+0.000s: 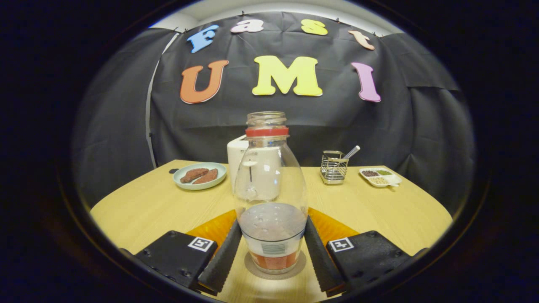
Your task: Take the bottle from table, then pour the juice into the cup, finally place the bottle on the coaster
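Note:
A clear glass bottle (270, 185) with a red band at its neck and no cap stands upright between my fingers. A little red juice lies at its bottom. Its base rests on a round grey coaster (252, 269) on the wooden table (143, 206). My gripper (273, 229) is shut on the bottle, and both fingers (225, 256) press against its lower sides.
A white appliance (236, 155) stands right behind the bottle. Beyond the fingers to the left is a pale green plate (181, 185) with two brown pieces. To the right are a wire utensil holder (333, 168) and a white divided dish (381, 176).

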`<state>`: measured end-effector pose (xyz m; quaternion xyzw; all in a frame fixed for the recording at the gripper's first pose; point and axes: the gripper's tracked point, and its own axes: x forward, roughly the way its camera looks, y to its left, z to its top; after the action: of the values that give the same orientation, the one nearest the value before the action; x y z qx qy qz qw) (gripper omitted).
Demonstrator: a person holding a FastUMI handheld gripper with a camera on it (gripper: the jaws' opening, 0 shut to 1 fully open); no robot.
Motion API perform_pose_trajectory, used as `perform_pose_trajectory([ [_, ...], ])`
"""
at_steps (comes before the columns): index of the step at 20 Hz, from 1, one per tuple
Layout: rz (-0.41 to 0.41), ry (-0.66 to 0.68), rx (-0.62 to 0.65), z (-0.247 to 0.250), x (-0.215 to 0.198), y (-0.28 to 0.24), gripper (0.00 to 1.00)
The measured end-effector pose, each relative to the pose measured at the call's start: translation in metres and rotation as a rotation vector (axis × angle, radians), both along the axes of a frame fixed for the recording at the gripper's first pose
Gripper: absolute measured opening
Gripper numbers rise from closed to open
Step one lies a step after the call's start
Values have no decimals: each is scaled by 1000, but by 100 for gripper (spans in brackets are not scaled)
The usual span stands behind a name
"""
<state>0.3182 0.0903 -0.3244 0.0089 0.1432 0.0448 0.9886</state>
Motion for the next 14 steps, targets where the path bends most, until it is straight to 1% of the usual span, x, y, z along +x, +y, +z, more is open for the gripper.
perform_pose_trajectory([
  [3,-1,12,15,-2,-2,-1,85],
  [8,4,34,39,-6,-5,-3,98],
  [10,25,30,44,-3,-10,1,99],
  [14,27,-8,19,15,-18,-2,100],
])
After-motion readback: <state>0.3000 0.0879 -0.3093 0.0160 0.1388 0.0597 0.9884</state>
